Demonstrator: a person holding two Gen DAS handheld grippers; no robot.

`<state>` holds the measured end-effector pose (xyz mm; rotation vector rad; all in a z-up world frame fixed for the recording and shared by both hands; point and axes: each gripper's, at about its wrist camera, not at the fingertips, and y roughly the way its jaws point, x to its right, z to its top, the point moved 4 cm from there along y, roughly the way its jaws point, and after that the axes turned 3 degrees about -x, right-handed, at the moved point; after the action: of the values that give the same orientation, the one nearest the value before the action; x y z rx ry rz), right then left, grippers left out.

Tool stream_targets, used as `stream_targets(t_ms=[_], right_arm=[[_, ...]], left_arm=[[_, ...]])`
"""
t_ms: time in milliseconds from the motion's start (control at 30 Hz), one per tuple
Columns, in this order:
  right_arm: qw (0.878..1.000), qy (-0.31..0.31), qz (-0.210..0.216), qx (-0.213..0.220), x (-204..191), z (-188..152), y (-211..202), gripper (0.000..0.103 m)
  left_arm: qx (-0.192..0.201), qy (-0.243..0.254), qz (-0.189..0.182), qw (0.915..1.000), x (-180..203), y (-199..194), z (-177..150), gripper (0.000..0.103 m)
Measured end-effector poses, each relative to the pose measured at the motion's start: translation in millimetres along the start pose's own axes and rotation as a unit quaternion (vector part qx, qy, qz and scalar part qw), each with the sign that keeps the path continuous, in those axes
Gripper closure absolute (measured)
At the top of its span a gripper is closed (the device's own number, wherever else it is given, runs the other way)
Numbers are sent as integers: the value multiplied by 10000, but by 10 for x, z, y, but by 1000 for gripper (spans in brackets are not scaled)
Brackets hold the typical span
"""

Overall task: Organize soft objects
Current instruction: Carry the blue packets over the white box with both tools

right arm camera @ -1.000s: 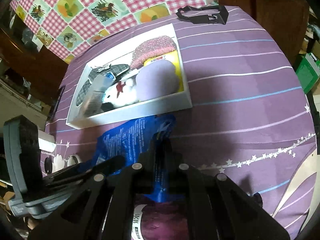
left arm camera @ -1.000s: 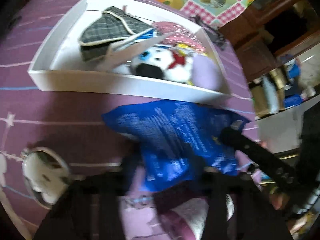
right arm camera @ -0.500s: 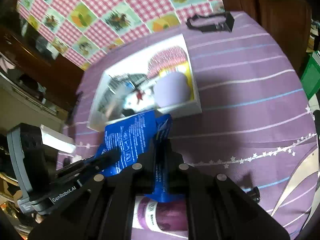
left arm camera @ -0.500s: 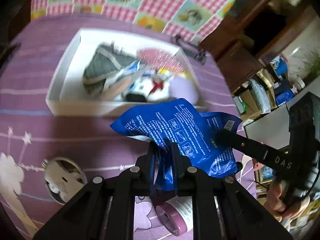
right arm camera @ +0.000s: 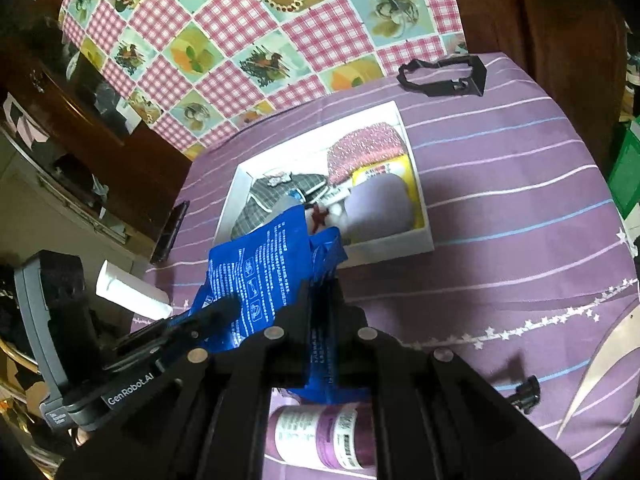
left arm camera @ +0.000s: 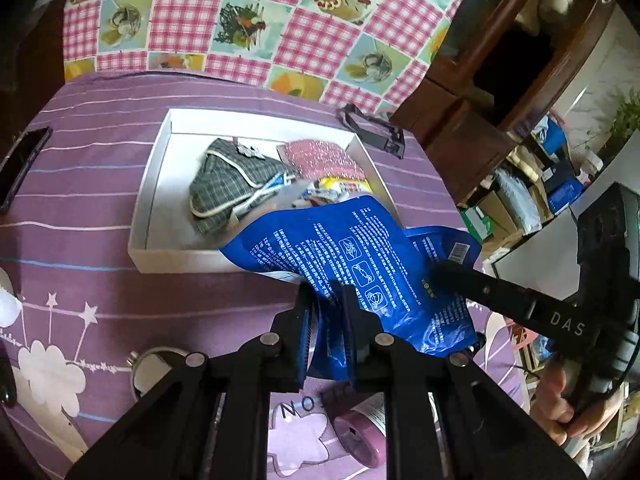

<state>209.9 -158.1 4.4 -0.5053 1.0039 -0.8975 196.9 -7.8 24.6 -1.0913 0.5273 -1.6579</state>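
A blue printed plastic bag (left arm camera: 360,256) hangs in the air, held by both grippers. My left gripper (left arm camera: 325,300) is shut on its lower left edge. My right gripper (right arm camera: 322,292) is shut on its right edge; the bag also shows in the right wrist view (right arm camera: 260,280). Beyond it stands a white tray (left arm camera: 160,168) on the purple cloth, holding a grey plaid pouch (left arm camera: 228,184), a pink glittery pouch (left arm camera: 324,156), a plush toy (right arm camera: 320,212) and a lilac round cushion (right arm camera: 380,208). The bag's far edge overlaps the tray's near wall.
A purple labelled bottle (right arm camera: 320,436) lies on the cloth below the bag. A round metal lid (left arm camera: 156,372) sits at near left. A black phone (left arm camera: 20,164) lies at the left edge. A black plastic frame (right arm camera: 444,76) lies behind the tray. A white tube (right arm camera: 132,296) is left.
Both grippers have lifted the blue bag higher above the table and carried it toward the tray. The tray looks farther away and smaller in both views.
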Motion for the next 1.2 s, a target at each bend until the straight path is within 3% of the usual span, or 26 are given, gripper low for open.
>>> stream_targets(t_ms=[367, 533, 700, 800, 933, 1067, 1200], right_arm=[[9995, 281, 83, 72, -96, 405, 264, 95], [9957, 815, 295, 325, 5, 670, 451, 95], [9880, 906, -836, 928, 246, 730, 575, 95], [9839, 1085, -857, 1133, 398, 766, 575, 95], [9678, 1164, -1243, 1853, 483, 802, 337, 95], [9610, 1287, -857, 2293, 460, 804, 170, 95], [9685, 1358, -179, 2080, 381, 808, 355, 94]], left_arm=[[141, -105, -50, 9998, -309, 113, 409, 90], [341, -545, -190, 9978, -512, 245, 592, 91], [264, -510, 705, 9959, -683, 464, 582, 91], [368, -388, 988, 9937, -709, 576, 587, 91], [535, -485, 1249, 9895, -774, 565, 604, 91], [568, -494, 1337, 9882, -804, 623, 584, 91], [543, -371, 1186, 9908, -784, 755, 563, 90]])
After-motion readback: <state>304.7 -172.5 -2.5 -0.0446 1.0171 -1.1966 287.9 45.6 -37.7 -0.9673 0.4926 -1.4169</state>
